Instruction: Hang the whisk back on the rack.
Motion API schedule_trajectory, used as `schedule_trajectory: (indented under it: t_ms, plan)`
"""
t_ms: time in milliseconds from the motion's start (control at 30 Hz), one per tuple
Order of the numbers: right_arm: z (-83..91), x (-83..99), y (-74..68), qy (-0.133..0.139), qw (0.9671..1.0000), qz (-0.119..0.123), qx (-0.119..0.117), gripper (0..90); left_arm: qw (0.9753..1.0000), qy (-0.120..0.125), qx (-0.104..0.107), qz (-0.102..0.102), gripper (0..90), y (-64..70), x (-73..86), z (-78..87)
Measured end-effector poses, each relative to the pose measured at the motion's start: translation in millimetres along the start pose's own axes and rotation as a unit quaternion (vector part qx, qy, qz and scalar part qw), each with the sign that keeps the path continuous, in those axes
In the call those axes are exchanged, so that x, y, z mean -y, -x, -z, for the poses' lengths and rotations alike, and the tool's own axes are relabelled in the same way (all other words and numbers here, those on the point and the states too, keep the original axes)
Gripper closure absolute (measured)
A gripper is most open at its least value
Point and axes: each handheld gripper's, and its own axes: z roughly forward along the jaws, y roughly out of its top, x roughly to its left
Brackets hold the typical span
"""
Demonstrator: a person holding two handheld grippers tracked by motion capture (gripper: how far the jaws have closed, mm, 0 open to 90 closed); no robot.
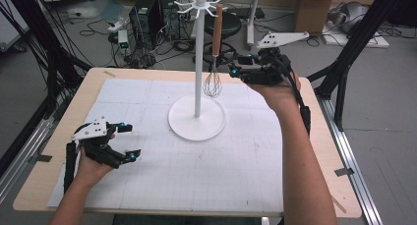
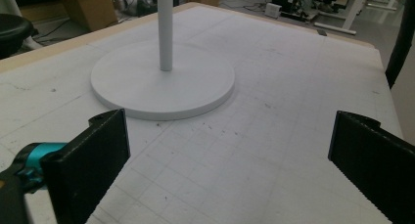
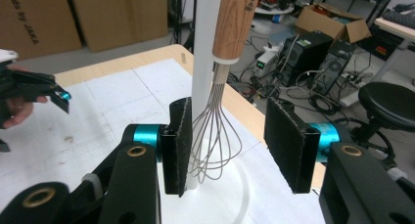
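Observation:
A whisk (image 1: 214,63) with a wooden handle (image 3: 236,21) hangs from a hook of the white stand (image 1: 197,53), its wire head (image 3: 214,136) beside the pole. My right gripper (image 1: 242,68) is open just right of the whisk's wires; in the right gripper view the wire head sits between its jaws without touching either pad. My left gripper (image 1: 129,141) rests open near the table's left front, pointing toward the stand's round base (image 2: 161,87), nothing between its jaws.
A white gridded mat (image 1: 236,156) covers the wooden table (image 1: 319,185). Behind the table are computer towers (image 1: 147,16), a black stool (image 1: 230,23), cardboard boxes (image 1: 314,6) and cables on the floor.

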Motion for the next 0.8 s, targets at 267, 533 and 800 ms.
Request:
schedule_trajectory:
  t_ms: [267, 533, 800]
  plan:
    - [12.3, 18.0, -4.9, 0.013, 0.9999, 0.001, 0.000, 49.4, 1.0000, -0.001, 0.002, -0.001, 2.5, 0.8, 0.0, -0.7]
    - [17.9, 46.9, -8.4, 0.022, 0.9997, -0.004, 0.003, 44.7, 1.0000, -0.002, 0.002, -0.001, 2.4, 0.5, 0.2, -0.8]
    - [18.3, 66.3, -8.8, 0.028, 0.9995, -0.014, 0.001, 42.3, 1.0000, -0.004, 0.003, 0.000, 2.4, 1.7, 0.3, -1.7]
